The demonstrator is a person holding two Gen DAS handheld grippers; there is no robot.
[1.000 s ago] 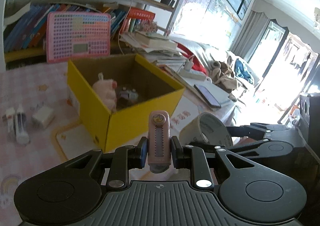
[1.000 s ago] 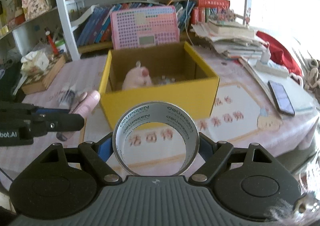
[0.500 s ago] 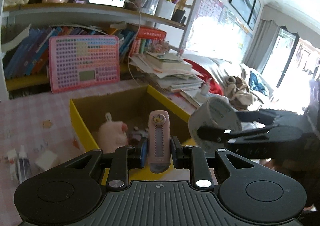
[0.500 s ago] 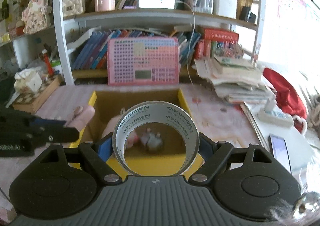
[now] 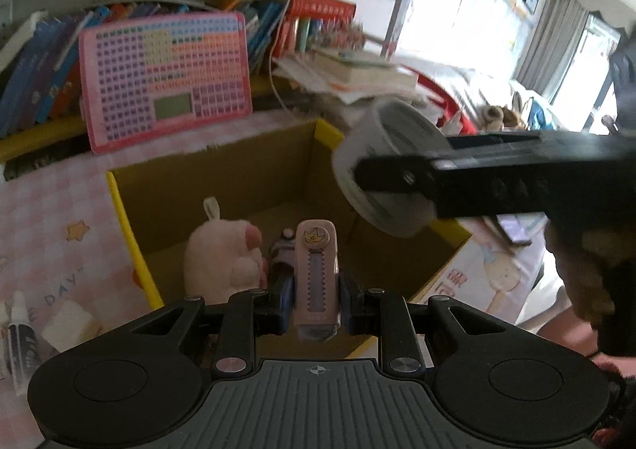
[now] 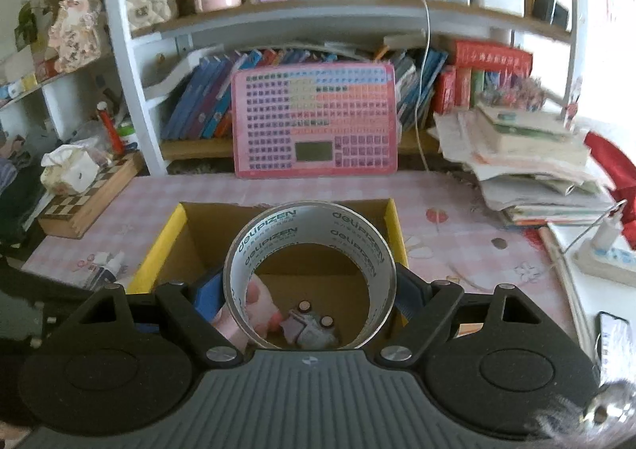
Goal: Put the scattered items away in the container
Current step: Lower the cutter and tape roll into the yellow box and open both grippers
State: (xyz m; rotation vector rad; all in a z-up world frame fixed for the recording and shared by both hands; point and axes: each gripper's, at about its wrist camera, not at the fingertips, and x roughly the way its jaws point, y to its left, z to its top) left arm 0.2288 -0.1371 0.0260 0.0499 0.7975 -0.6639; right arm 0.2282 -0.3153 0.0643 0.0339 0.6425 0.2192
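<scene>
We are at the drop-off step: both loads are over the open cardboard box (image 6: 391,218), the yellow-sided container sitting on the pink checked worktop (image 6: 469,234) in front of the bookshelf.

Our left tongs (image 5: 316,286) are clamped on a small pink utility knife (image 5: 316,274) with a crown sticker, held upright between the pads just above the box's near wall. Our right tongs (image 6: 310,286) grip a roll of clear tape (image 6: 310,278) by its outer rim, with the hole facing forward; in the left wrist view the same roll hangs above the box's right side.

Inside the box we can see a pink plush toy (image 5: 224,262) lying against the left wall and, next to it on the floor of the box, a small cluster of objects (image 6: 312,323), too small and blurred to name.

The next move, as we judge it, is to lower each load a little further past the rim and then let the tongs spread, one after the other, so that the tape does not land on the knife or roll. The tape should go to the bare right half of the floor.

Near the worktop's left edge two small bottles (image 5: 18,333) and a white block (image 5: 71,325) lie outside the box, so more trips seem needed.
</scene>
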